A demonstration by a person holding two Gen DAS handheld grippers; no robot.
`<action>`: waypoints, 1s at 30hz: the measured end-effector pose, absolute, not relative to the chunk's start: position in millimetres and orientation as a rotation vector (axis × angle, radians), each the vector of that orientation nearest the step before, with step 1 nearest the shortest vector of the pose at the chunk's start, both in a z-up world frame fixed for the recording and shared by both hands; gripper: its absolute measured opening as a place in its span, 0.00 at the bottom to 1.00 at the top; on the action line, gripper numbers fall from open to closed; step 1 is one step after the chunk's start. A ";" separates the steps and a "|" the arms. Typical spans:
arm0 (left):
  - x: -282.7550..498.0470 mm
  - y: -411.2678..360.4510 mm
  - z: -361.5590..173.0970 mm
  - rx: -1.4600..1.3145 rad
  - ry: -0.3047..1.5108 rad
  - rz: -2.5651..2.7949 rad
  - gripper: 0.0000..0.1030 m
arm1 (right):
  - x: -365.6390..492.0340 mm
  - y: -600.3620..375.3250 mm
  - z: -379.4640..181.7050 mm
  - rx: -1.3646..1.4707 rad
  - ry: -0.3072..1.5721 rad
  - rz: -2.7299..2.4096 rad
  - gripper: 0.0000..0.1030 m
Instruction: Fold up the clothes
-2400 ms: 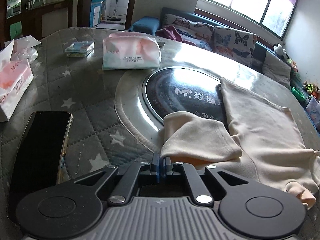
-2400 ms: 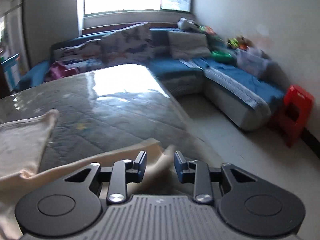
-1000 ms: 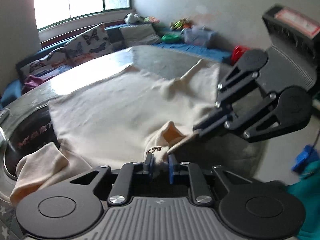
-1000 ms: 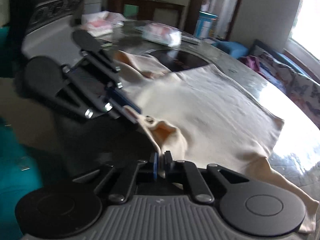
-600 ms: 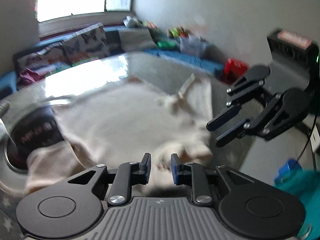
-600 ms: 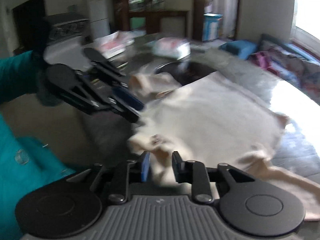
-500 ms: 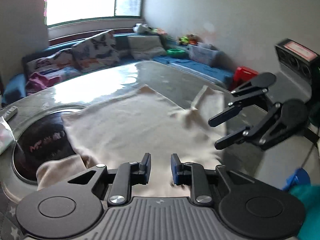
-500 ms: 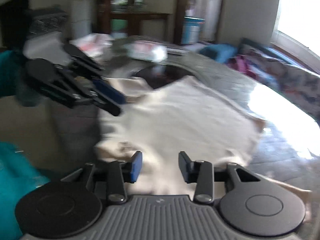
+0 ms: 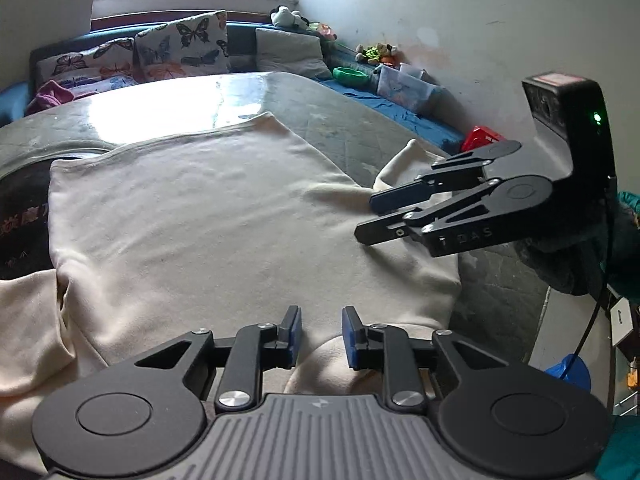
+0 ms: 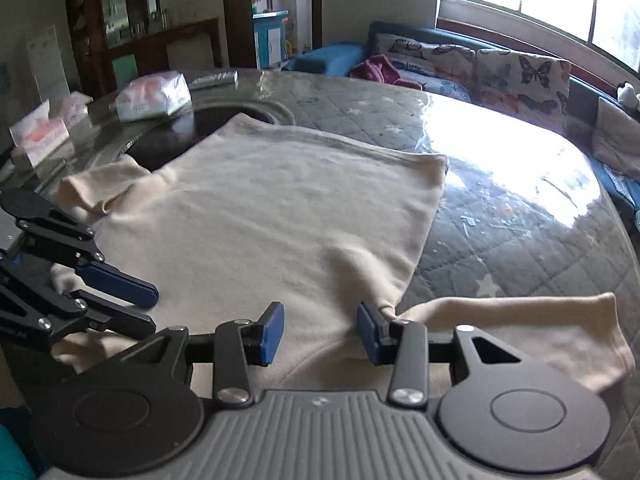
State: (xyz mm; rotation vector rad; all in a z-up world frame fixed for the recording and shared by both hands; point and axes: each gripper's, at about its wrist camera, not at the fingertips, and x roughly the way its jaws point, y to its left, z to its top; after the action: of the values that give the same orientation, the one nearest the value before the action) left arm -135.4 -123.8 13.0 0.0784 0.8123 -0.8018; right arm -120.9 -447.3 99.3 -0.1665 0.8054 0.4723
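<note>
We see the cream shirt (image 9: 208, 216) lying spread flat on the quilted table (image 10: 520, 240), one sleeve (image 10: 520, 332) trailing off to the right — the other sleeve (image 10: 100, 188) bunched by the dark round inset (image 9: 20, 216). Our left gripper (image 9: 318, 336) and right gripper (image 10: 320, 334) both hover over the near hem, fingers apart, grasping nothing. Tissue packs (image 10: 154, 98) sit beyond — a sofa (image 9: 180, 52) behind.

Left wrist view: low over near hem of cream garment (image 9: 208, 216), facing sofa (image 9: 168, 52) and window. Right wrist view: same edge, angled toward cabinets (image 10: 132, 40). Shared: garment, quilted table (image 10: 500, 216), opposite gripper.
</note>
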 end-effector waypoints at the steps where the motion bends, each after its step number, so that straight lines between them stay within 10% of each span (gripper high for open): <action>1: -134.3 -124.0 13.6 0.078 0.812 -0.801 0.24 | -124.1 -449.4 100.2 -0.152 0.796 0.469 0.43; 16: -120.3 -143.6 20.7 0.085 0.791 -0.800 0.43 | -134.5 -543.4 106.0 -0.028 0.643 0.025 1.00; 30: -122.1 -151.3 20.9 0.086 0.793 -0.792 0.55 | -100.2 -615.0 80.8 0.163 0.702 -0.117 1.00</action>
State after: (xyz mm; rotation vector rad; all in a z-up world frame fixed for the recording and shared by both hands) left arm -122.1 -151.3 20.9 0.0864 0.7927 -0.7918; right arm -100.2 -615.0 80.8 0.1627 0.7017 -0.1170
